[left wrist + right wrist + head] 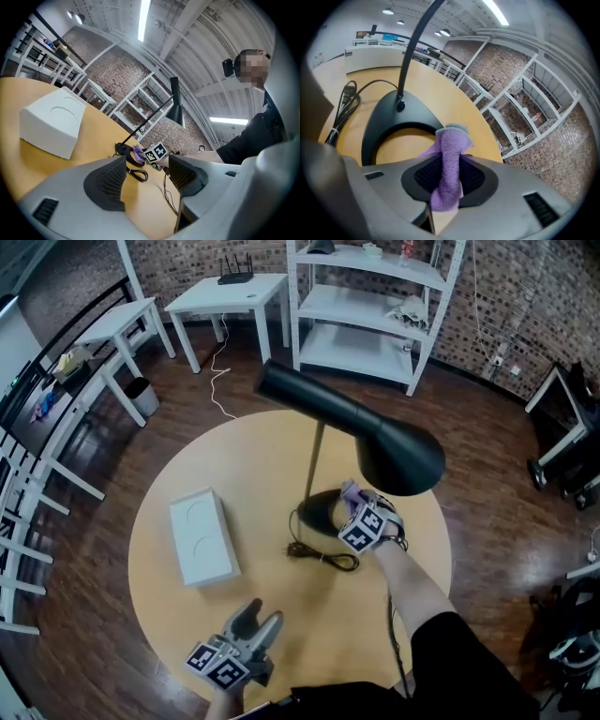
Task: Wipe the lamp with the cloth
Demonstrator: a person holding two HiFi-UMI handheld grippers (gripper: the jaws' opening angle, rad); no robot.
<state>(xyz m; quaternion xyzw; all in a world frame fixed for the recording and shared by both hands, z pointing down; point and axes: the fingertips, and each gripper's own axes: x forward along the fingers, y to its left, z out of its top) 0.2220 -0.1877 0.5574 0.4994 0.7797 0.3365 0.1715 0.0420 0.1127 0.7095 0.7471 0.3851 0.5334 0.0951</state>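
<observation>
Closest in, at the near edge of the table [281,442], the left gripper [261,617] hangs with its jaws apart and nothing in them, well away from the lamp [375,432]. Right of centre, the right gripper [357,504] holds the purple cloth [352,491] down at the lamp's base [317,512], under the big black shade [403,457]. A white box [202,538] sits left of centre.

From the left gripper view, both pads stand wide, with only bare tabletop between them.

From the right gripper view, the jaws are clamped on a narrow fold of cloth. Its tip is just at the base's rim, and the coiled cord [342,105] lies beside the base.

I'd worry that a hard sideways rub could shove or tip this top-heavy lamp, since nothing steadies it. The thin fold could also slip free or snag the cord.
</observation>
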